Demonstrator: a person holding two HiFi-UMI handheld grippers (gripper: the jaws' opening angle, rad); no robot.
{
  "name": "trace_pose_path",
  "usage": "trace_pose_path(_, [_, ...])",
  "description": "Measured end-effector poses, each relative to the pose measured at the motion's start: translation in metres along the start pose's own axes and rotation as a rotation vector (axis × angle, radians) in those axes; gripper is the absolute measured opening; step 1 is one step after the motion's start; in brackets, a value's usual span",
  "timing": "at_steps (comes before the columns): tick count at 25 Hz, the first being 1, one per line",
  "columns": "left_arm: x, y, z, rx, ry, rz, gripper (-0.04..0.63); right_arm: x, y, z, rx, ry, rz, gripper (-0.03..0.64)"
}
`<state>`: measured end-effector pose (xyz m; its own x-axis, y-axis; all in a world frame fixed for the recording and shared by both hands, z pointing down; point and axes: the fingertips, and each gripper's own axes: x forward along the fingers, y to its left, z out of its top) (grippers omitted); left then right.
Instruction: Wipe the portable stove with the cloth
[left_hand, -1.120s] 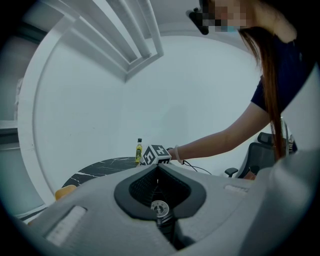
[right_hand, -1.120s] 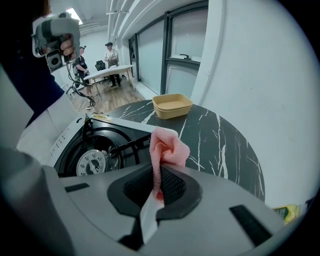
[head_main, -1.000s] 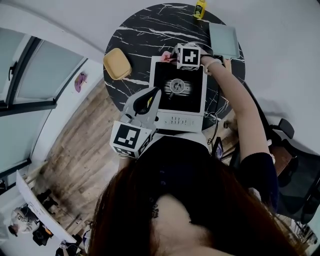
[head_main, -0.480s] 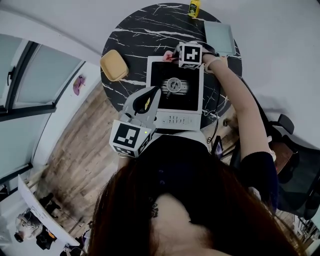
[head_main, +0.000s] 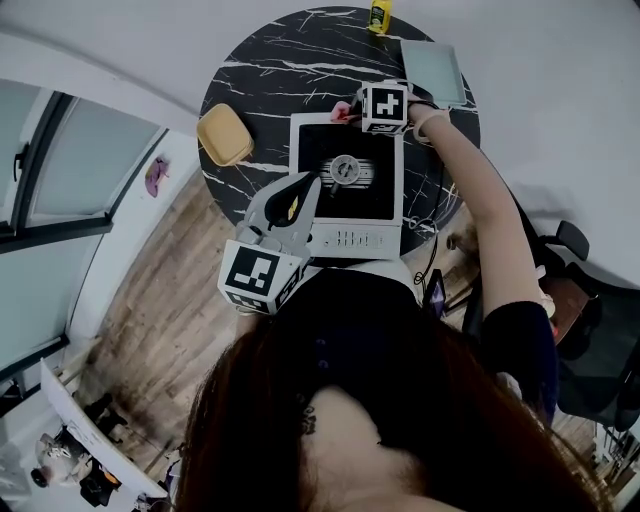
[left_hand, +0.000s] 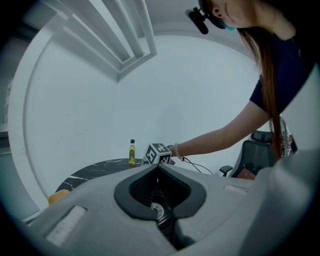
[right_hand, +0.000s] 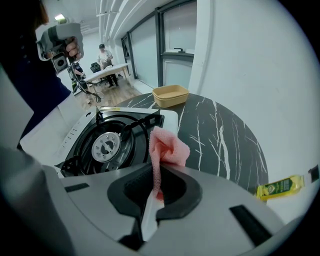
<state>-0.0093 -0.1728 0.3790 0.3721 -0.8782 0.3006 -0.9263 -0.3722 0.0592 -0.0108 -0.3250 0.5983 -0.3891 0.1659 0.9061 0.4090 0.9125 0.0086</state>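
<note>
Holding the pink cloth (right_hand: 169, 147) tight in its jaws, the right gripper (right_hand: 154, 176) is at the far corner of the stove (head_main: 345, 200) on the worktop (head_main: 270, 60). The left gripper (left_hand: 157, 169) has its jaws pressed together, empty, by the near side.

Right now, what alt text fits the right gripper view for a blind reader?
The right gripper is shut on a pink cloth at the edge of a portable stove on a black marble table; a tan tray and a yellow bottle sit farther off.
</note>
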Motion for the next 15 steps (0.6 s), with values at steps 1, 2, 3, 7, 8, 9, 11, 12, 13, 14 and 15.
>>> trace_pose_path(1, [0.000,0.000,0.000,0.001,-0.001,-0.001,0.012,-0.001,0.000,-0.001,0.001,-0.001,0.000,0.025])
trace_pose_path(2, [0.000,0.000,0.000,0.001,-0.002,-0.002,0.012,-0.002,0.000,-0.002,0.003,0.000,0.000,0.025])
trace_pose_path(3, [0.000,0.000,0.000,0.002,-0.003,-0.003,0.012,-0.002,0.000,-0.004,0.005,0.002,0.002,0.026])
trace_pose_path(7, [-0.001,-0.002,-0.002,0.003,-0.003,-0.005,0.012,-0.004,0.003,-0.012,0.013,0.017,0.005,0.026])
trace_pose_path(8, [-0.002,-0.003,-0.002,0.002,-0.002,-0.006,0.012,-0.005,0.003,-0.014,0.014,0.020,0.006,0.025])
trace_pose_path(9, [-0.002,-0.003,-0.002,0.002,-0.003,-0.007,0.012,-0.005,0.003,-0.015,0.016,0.023,0.008,0.025])
trace_pose_path(11, [-0.002,-0.004,-0.001,0.003,-0.006,-0.007,0.012,-0.006,0.004,-0.019,0.018,0.027,0.011,0.026])
trace_pose_path(12, [-0.003,-0.005,-0.001,0.004,-0.007,-0.006,0.012,-0.007,0.005,-0.020,0.019,0.028,0.013,0.026])
trace_pose_path(13, [-0.003,-0.005,-0.001,0.003,-0.007,-0.006,0.012,-0.008,0.005,-0.022,0.021,0.031,0.015,0.025])
trace_pose_path(14, [-0.003,-0.006,-0.002,0.003,-0.007,-0.007,0.012,-0.008,0.005,-0.024,0.022,0.034,0.016,0.025])
trace_pose_path(15, [-0.003,-0.006,-0.002,0.003,-0.007,-0.008,0.012,-0.008,0.005,-0.026,0.024,0.038,0.016,0.025])
